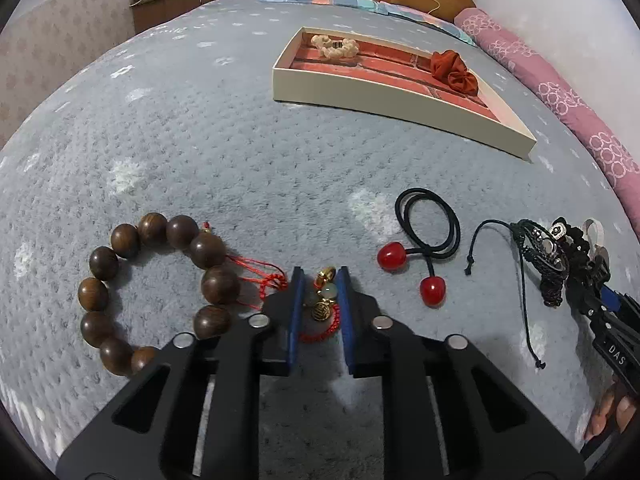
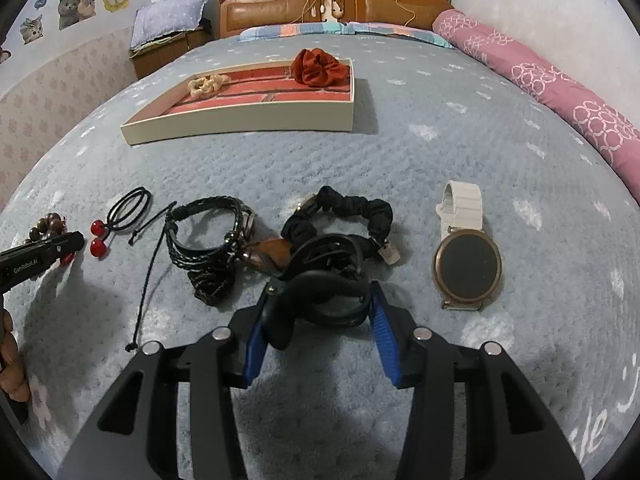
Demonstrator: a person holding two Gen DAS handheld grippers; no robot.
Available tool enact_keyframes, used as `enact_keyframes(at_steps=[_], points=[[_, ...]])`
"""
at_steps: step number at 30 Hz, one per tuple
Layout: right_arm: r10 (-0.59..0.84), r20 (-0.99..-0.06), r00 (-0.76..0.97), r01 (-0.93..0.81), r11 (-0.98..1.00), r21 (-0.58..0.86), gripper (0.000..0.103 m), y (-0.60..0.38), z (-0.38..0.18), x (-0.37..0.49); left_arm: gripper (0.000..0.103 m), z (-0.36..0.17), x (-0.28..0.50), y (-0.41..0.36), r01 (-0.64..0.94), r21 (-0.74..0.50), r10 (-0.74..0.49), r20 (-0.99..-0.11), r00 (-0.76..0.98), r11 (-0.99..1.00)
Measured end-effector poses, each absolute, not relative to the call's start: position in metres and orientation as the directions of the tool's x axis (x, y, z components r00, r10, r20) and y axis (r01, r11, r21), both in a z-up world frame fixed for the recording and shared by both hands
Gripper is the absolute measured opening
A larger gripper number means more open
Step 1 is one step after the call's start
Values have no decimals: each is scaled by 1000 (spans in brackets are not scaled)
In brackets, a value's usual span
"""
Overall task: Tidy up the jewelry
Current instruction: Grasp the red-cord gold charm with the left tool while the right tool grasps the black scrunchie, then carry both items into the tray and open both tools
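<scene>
A white tray (image 1: pixel 384 98) with a red lining lies far back on the bed and holds a cream bead bracelet (image 1: pixel 334 46) and a red scrunchie (image 1: pixel 454 70). My left gripper (image 1: pixel 319 278) straddles a red cord bracelet with gold and jade charms (image 1: pixel 322 304), jaws partly closed around it, on the blanket. My right gripper (image 2: pixel 322 292) straddles a black band (image 2: pixel 328 294), the pads close to its sides. The tray (image 2: pixel 240 124) also shows in the right wrist view.
A brown wooden bead bracelet (image 1: pixel 160 288) lies left. A black hair tie with red balls (image 1: pixel 424 240) and a black braided bracelet (image 2: pixel 208 232) lie between the grippers. A black scrunchie (image 2: pixel 352 208) and a white-strap watch (image 2: pixel 466 256) lie right. A pink bolster (image 2: pixel 560 92) lines the right edge.
</scene>
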State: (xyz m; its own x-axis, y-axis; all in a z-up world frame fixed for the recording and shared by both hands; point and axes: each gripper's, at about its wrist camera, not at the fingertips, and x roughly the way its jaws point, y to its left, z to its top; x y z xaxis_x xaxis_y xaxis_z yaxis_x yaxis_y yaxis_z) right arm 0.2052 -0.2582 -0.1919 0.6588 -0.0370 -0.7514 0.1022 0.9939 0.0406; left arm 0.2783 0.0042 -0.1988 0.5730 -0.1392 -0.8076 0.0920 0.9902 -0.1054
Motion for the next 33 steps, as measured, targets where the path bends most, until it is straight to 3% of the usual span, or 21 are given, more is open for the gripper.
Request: enact_keyframes(at_steps=[33], points=[[-26,-710,704,102,993,65,46,-276,-146,232,6,-123,293,6,132,-124,-179,-757,628,984]])
